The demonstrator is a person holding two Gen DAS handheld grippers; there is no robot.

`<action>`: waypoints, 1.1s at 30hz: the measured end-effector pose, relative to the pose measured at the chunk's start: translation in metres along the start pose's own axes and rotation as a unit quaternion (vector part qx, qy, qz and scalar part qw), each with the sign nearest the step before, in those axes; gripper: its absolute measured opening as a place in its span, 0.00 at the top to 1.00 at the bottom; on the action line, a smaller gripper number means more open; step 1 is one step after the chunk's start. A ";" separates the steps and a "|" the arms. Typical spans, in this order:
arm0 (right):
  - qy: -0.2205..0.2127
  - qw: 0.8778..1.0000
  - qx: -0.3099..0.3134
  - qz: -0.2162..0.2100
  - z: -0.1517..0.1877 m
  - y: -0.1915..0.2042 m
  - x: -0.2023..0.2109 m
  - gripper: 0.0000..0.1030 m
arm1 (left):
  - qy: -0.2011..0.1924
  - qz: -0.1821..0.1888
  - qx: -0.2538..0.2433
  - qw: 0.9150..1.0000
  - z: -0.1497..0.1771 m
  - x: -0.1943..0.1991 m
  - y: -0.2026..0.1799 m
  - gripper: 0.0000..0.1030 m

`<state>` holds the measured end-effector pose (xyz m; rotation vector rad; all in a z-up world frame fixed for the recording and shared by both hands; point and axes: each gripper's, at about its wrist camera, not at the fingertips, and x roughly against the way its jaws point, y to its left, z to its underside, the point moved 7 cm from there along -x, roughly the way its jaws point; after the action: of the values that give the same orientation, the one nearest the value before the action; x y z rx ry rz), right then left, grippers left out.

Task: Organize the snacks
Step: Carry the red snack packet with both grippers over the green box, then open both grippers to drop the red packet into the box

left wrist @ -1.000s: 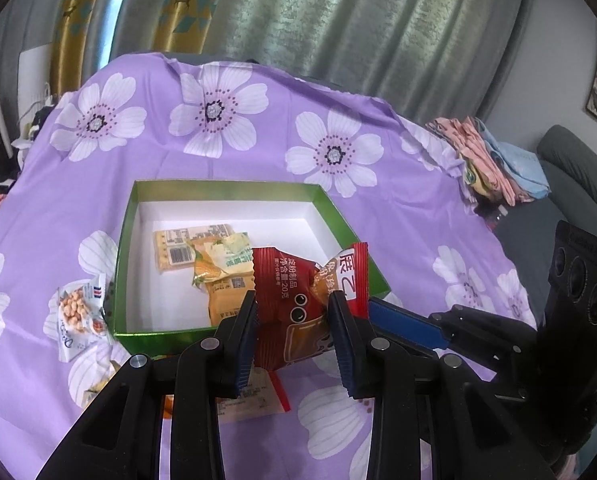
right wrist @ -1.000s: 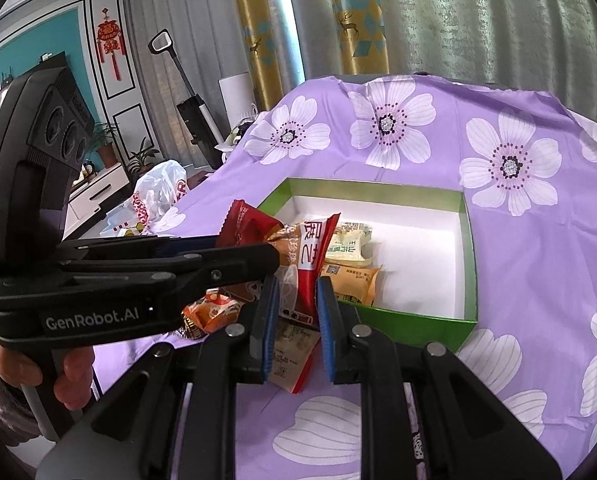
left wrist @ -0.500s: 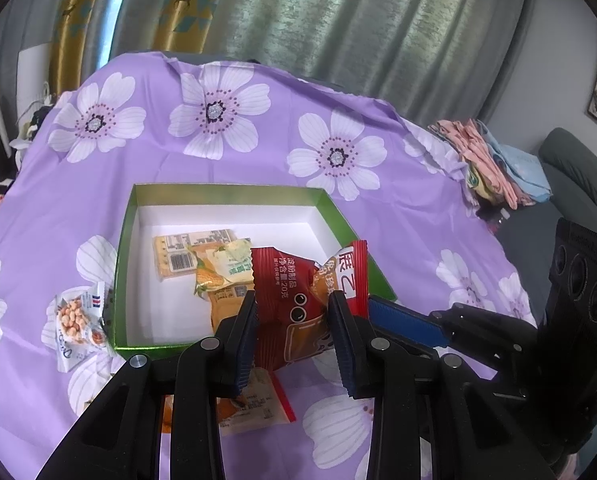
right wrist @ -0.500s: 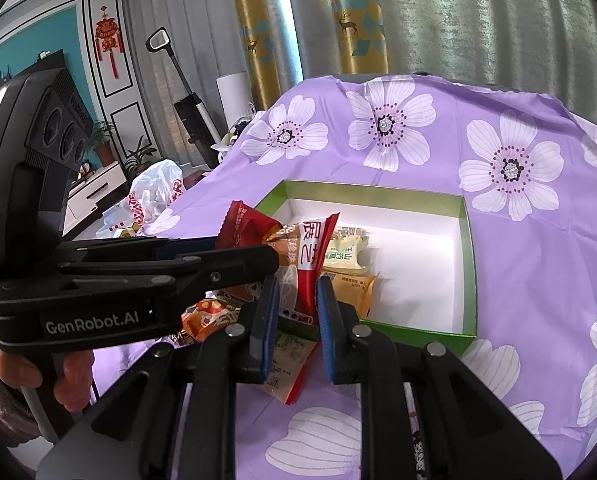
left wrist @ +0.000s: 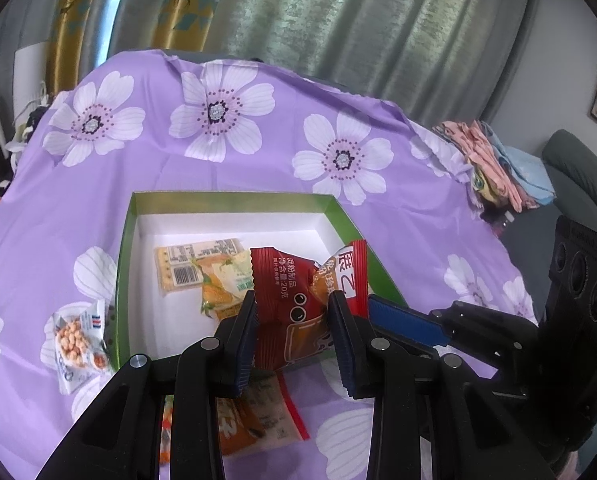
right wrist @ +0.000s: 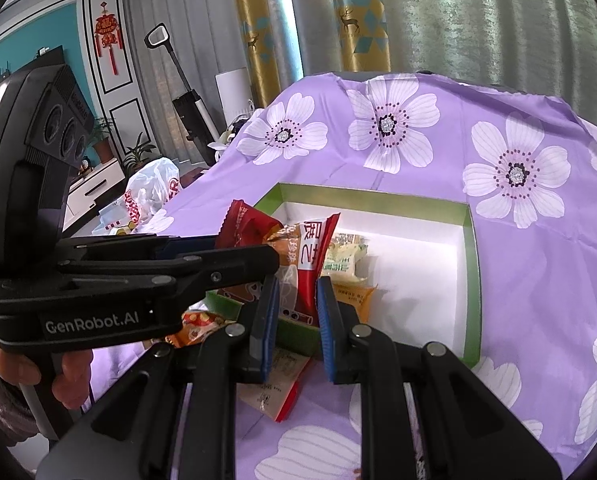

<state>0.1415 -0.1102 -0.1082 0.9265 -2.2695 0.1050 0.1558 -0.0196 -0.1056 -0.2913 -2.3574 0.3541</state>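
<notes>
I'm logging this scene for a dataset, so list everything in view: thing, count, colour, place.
Red snack packet: one, red and orange, held by both grippers over the box's near edge.
Box: one, green rim, white inside, on the cloth.
Packets in box: about three, yellow and orange.
Peanut packet: one, clear, left of box.
Orange packet: one, cloth, under grippers.
Tablecloth: purple, white flowers.
Left gripper: black, shut on packet.
Right gripper: black, shut on packet.

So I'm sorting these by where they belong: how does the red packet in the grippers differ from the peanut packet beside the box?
The red packet is held up off the cloth, clamped by both grippers; the peanut packet lies flat on the purple cloth, untouched. The red packet is opaque red and orange, while the peanut packet is mostly white with its nuts showing. Both are still outside the green box.
</notes>
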 end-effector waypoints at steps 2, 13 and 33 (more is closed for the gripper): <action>0.004 1.000 -0.003 -0.001 -0.002 -0.003 -0.007 0.81 | 0.007 -0.001 0.002 1.000 -0.003 -0.007 0.004 0.66; 0.033 0.999 -0.016 0.001 -0.002 -0.019 -0.052 0.78 | 0.052 -0.010 0.029 0.998 -0.004 -0.049 0.029 0.66; 0.024 0.997 -0.072 0.018 0.014 -0.035 -0.023 0.47 | 0.033 -0.033 0.067 0.997 -0.006 -0.004 0.053 0.11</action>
<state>0.1678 -0.1274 -0.1392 0.8000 -2.2172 -0.0205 0.1682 0.0300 -0.1219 -0.1583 -2.2605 0.4603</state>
